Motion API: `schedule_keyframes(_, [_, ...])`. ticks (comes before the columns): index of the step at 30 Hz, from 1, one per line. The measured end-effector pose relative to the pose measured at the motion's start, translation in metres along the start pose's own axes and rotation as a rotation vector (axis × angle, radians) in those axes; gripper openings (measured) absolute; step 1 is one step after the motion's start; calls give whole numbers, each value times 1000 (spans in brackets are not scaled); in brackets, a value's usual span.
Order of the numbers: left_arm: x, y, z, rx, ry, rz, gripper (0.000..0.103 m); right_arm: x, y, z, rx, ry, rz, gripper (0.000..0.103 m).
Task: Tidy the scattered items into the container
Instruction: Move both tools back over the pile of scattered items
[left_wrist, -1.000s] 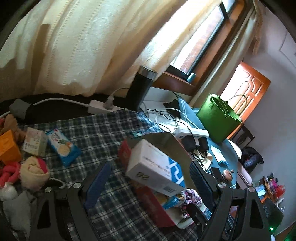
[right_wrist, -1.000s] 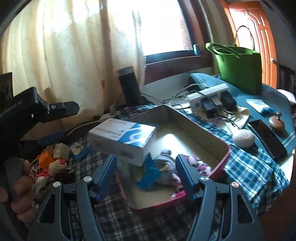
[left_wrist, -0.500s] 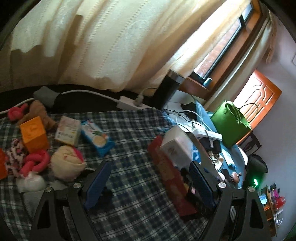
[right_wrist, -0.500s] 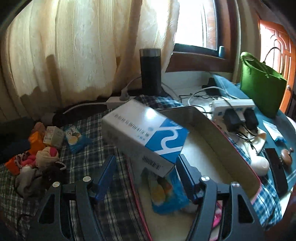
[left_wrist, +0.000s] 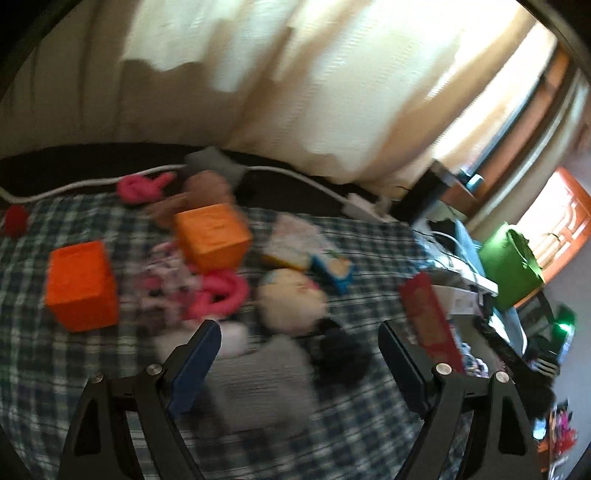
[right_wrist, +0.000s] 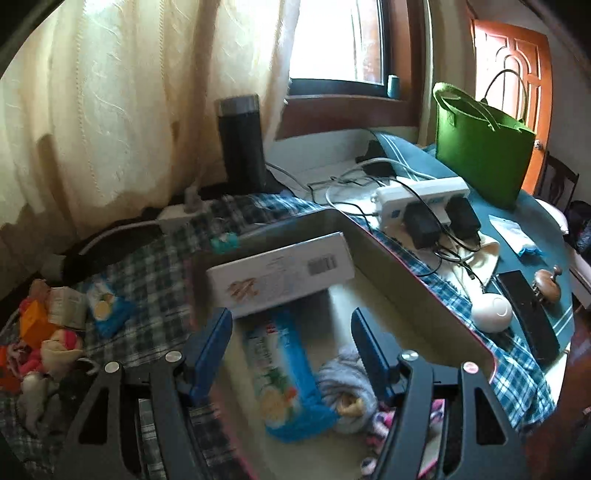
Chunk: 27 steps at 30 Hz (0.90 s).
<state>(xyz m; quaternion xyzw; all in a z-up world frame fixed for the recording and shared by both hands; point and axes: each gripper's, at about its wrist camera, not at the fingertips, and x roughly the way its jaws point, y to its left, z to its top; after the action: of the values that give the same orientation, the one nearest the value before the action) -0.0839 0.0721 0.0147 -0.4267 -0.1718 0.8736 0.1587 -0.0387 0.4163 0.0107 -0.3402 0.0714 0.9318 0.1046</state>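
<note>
The left tongs (left_wrist: 299, 343) are spread wide and hold nothing, low in a blurred frame over the plaid-covered bench (left_wrist: 369, 236). Above them lie scattered items — two orange cubes (left_wrist: 210, 236), a pink ring toy (left_wrist: 221, 291) and a cream plush (left_wrist: 290, 299). The right tongs (right_wrist: 291, 332) gape wide too, above the red-rimmed container (right_wrist: 406, 280), where a white box (right_wrist: 280, 273), a blue snack packet (right_wrist: 288, 380) and a grey sock (right_wrist: 347, 380) lie.
</note>
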Motion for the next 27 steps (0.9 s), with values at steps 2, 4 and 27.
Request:
schedule_keyframes(2, [-1, 14, -2, -22, 5, 18, 89, -12, 15, -3, -31, -16, 71, 71])
schedule_keyframes(4, [-3, 24, -5, -32, 10, 18, 89, -21, 33, -10, -69, -19, 140, 71])
schedule_keyframes(27, [-37, 112, 4, -210, -72, 16, 89, -19, 202, -81, -257, 284, 603, 81])
